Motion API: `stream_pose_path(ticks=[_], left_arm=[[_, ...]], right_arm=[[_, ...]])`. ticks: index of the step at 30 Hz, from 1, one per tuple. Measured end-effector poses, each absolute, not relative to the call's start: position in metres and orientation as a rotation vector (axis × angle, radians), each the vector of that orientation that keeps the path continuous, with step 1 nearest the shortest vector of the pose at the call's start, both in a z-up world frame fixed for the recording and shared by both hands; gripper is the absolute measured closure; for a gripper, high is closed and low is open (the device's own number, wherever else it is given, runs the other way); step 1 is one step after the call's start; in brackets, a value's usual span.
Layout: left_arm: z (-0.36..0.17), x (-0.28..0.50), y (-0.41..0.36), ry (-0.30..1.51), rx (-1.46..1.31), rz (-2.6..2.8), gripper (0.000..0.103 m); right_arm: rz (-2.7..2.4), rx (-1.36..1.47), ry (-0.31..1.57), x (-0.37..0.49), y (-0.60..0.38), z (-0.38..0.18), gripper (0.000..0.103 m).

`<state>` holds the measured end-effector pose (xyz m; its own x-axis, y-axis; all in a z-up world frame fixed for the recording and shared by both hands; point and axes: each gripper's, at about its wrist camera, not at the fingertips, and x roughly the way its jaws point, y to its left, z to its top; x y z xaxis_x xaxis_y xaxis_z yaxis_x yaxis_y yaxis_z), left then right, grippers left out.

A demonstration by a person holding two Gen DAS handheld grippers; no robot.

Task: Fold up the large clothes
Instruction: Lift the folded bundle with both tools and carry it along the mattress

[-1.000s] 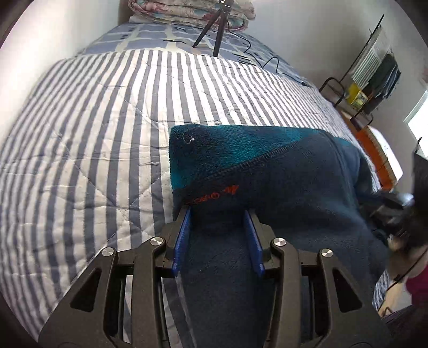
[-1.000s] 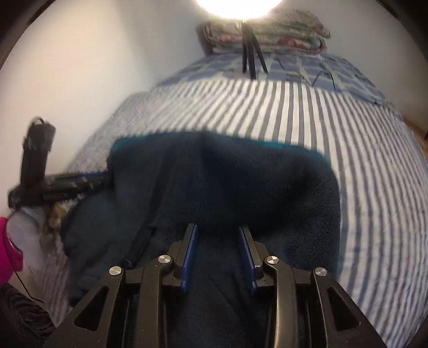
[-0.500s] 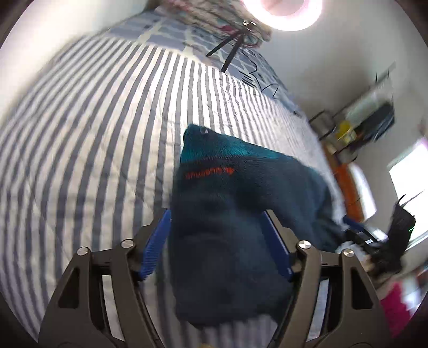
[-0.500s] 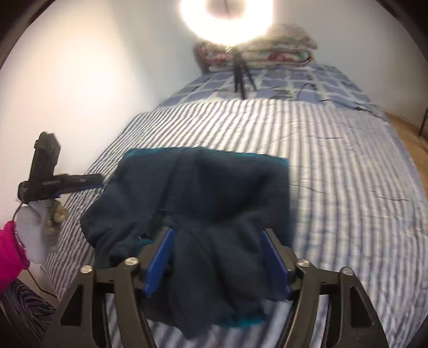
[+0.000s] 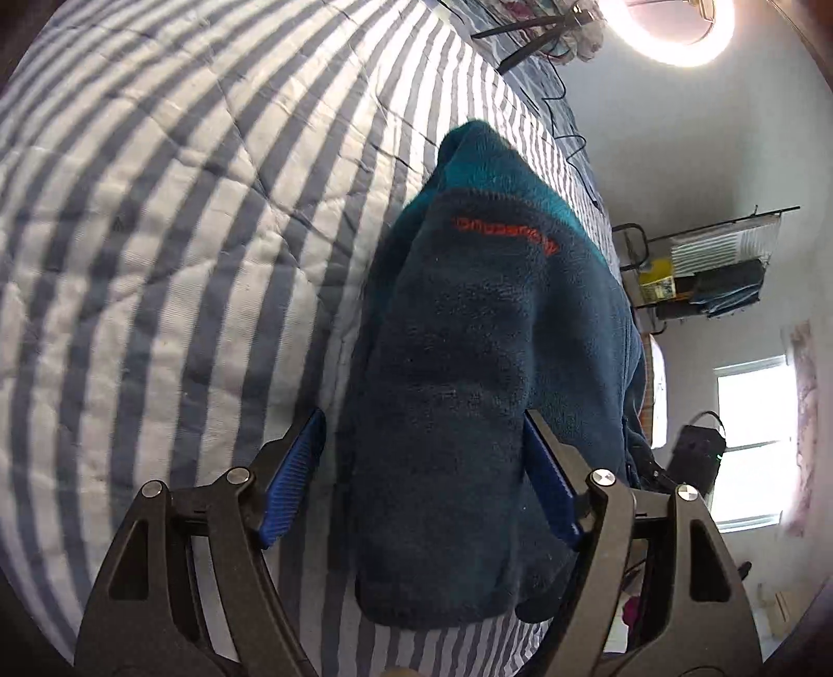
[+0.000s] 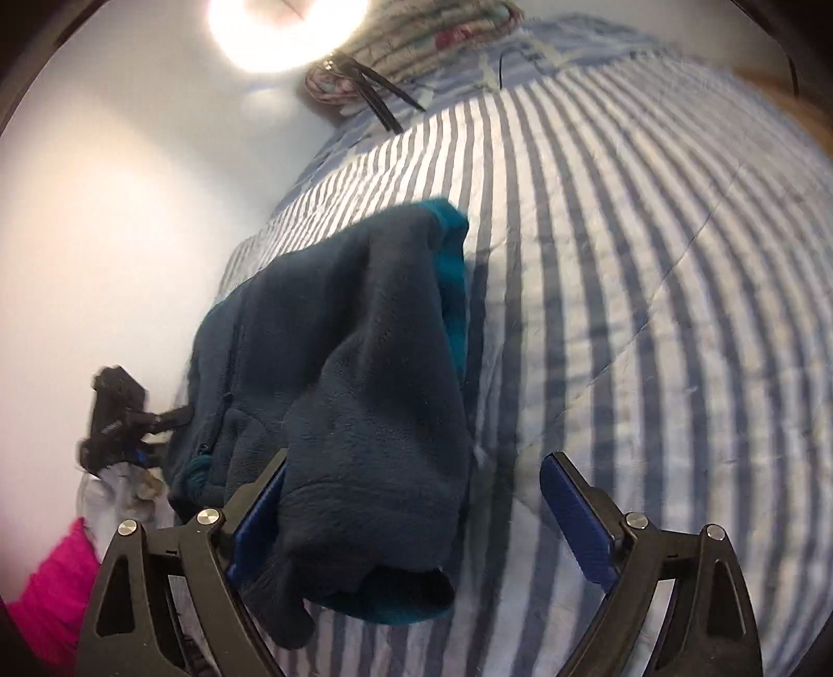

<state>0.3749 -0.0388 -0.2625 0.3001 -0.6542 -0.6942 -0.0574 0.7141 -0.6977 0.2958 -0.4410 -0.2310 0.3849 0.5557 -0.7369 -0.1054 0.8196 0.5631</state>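
Opening wider than a second ago, when each pinched it, the left gripper [image 5: 421, 474] and right gripper [image 6: 411, 515] have let go of the dark fleece garment [image 5: 484, 375], now bunched between their spread jaws on the striped bed [image 5: 172, 250]; this fold looks laid.

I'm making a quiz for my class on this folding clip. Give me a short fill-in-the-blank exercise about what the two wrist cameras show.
1. The dark blue fleece lies on a quilt patterned with ____.
2. The lettering on the fleece is ____ in colour.
3. The fleece's lining is ____.
4. At the bed's far end, a lit ____ light stands on a tripod.

Missing words: stripes; orange; teal; ring
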Motion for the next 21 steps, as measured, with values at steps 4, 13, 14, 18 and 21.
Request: stream_pose_path(ticks=[4, 13, 14, 18, 21], left_arm=[[-0.268, 0.380, -0.047, 1.206, -0.694, -0.471, 0.026], [-0.250, 0.379, -0.087, 1.174, -0.497, -0.445, 0.051], [-0.247, 0.378, -0.090, 1.168, -0.474, -0.437, 0.052], [-0.236, 0.373, -0.100, 1.141, -0.422, -0.432, 0.061], [-0.224, 0.367, -0.109, 1.113, -0.385, -0.433, 0.064]], right_arm=[[0.486, 0.548, 1.111, 0.302, -0.437, -0.246, 0.008], [0.503, 0.448, 1.127, 0.302, -0.390, -0.245, 0.040], [0.496, 0.431, 1.128, 0.303, -0.389, -0.243, 0.045], [0.453, 0.318, 1.127, 0.298, -0.378, -0.226, 0.058], [0.405, 0.179, 1.115, 0.292, -0.360, -0.210, 0.064]])
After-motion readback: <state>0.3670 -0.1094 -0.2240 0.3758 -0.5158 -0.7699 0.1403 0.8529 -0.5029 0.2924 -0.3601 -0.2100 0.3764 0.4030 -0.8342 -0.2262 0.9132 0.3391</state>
